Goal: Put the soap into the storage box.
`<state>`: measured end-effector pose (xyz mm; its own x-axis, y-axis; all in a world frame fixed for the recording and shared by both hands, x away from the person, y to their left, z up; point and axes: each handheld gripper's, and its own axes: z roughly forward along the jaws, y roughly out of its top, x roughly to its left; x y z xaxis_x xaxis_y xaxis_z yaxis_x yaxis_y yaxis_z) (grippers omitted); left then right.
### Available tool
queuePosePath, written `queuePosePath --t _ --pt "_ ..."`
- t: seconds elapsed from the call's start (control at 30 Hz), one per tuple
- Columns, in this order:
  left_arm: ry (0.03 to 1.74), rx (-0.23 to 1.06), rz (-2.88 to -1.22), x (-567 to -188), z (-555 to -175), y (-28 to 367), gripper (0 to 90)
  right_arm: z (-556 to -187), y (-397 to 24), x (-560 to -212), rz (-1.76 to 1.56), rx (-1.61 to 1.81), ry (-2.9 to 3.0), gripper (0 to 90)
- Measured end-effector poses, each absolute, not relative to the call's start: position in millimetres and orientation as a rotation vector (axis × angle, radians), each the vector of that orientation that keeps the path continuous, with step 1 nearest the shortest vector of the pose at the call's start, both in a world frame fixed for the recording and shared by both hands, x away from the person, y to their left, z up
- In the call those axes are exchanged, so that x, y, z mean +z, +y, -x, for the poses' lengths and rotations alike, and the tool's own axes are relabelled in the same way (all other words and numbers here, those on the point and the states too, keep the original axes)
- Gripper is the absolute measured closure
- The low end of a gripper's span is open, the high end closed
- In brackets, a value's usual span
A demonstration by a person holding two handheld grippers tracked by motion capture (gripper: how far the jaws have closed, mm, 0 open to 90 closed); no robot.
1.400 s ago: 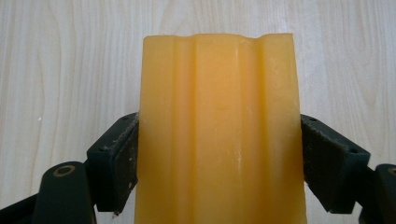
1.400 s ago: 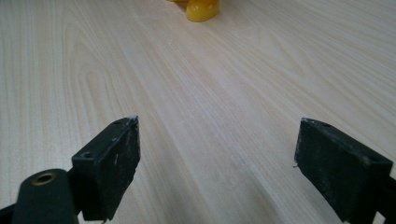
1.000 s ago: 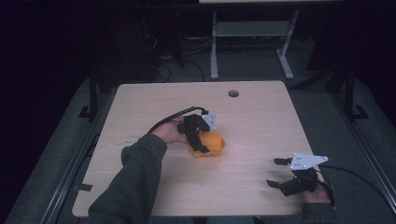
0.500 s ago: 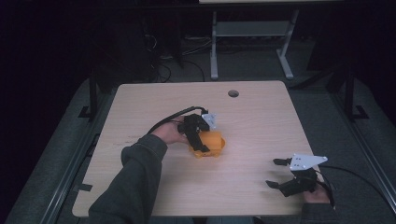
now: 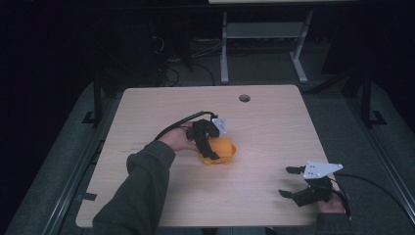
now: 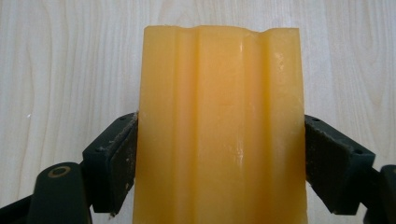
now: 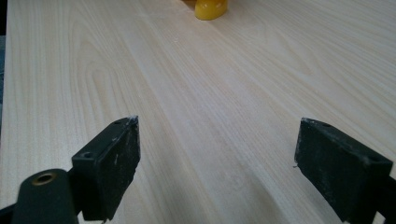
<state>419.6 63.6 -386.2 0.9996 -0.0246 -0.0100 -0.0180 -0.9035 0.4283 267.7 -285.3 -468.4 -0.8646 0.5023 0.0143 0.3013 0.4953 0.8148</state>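
Left claw (image 5: 211,149) sits mid-worktop, closed on an orange ridged block (image 5: 221,149). In the left gripper view both pads press the block's (image 6: 219,126) long sides, one on each flank, block running straight out ahead between them over the pale wood worktop (image 6: 65,60). Block looks waxy or rubbery, with lengthwise ribs; can't tell the exact material. Can't tell from the high view whether it rests on the wood or is lifted slightly.

Right claw (image 5: 293,182) is parked near the front right corner of the worktop (image 5: 274,122), well apart from the block, jaws spread wide with nothing between them. In the right gripper view its claw (image 7: 217,158) looks across bare wood, with a yellow-orange bit of the block (image 7: 211,8) far off at the top edge.

Step in hand, as I judge it: grasp is made, lift or carry comes next. Next move calls for keeping the squeeze even so the smooth-looking sides don't slip, raising it level, and bringing the right claw in only if a handover or second grip is needed. Hold sits toward the near end, so the far end may droop.
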Motion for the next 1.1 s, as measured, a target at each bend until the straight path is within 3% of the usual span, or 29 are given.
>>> queuePosePath --t 1.1 --pt "0.044 0.072 -2.641 -352 -407 88 19.5 -268 -285 -469 -0.695 1.302 2.524 13.5"
